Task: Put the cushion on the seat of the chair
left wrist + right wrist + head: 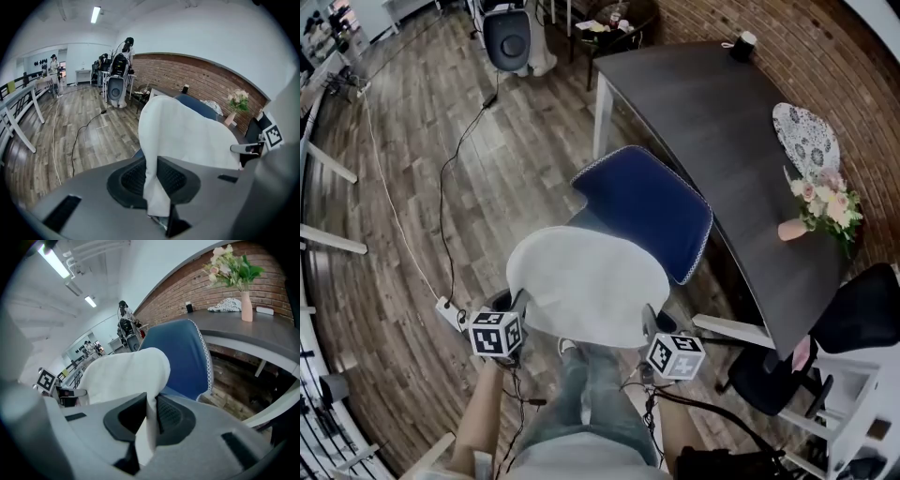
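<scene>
Left gripper (pixel 512 305) and right gripper (pixel 652 321), jaws narrow, each pinch a near corner of the white cushion (pixel 586 286). We hold it over the near side of the chair (pixel 649 211), seemingly not yet seated.

Risk: the unheld far edge may fold under or snag the chair's back, and an uneven release would skew it.

Table (pixel 722 131) crowds the chair's far side. Floor left of the chair is open, bar a cable (pixel 442 197).

Plain white cushion (pixel 586 286); deep-blue chair (pixel 647 211) edged in white dotted trim; charcoal table (pixel 712 122); grey-brown wood-grain plank floor (pixel 412 187); red-brown brick wall (pixel 825 37); pink vase (pixel 789 230); white placemat (pixel 804 136) printed with grey ornament.
</scene>
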A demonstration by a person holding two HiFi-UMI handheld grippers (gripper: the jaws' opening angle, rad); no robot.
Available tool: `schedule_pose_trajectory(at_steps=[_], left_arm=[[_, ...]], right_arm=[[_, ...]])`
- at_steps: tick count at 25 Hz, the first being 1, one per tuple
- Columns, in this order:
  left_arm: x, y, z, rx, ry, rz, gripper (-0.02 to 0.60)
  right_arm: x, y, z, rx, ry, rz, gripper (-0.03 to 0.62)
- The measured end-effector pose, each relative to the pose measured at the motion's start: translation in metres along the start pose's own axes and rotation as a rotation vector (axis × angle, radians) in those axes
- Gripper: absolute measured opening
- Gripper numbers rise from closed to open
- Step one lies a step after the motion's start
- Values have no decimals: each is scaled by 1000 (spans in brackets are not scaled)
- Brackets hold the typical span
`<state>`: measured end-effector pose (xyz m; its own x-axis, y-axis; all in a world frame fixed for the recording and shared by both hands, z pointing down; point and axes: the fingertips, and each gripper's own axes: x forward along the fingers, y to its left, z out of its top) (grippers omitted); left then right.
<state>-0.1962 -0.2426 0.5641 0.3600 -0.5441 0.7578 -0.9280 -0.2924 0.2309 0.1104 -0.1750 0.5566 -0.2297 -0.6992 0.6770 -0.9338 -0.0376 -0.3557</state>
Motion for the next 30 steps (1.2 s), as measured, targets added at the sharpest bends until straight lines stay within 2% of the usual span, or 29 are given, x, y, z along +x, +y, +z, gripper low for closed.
schedule_pose_trajectory(at_steps=[13, 19, 23, 30], left_arm=[[77, 33, -107, -25, 161, 26, 52], [91, 47, -140, -10, 218, 37, 52], [96, 44, -153, 0, 238, 47, 52], [104, 38, -156, 13, 247, 33, 52]], right_arm=[[60, -24, -116, 88, 133, -16, 46], [74, -25, -159, 127, 169, -15, 44], [76, -31, -175, 158, 190, -14, 44], [78, -41, -176, 140, 194, -27, 44]])
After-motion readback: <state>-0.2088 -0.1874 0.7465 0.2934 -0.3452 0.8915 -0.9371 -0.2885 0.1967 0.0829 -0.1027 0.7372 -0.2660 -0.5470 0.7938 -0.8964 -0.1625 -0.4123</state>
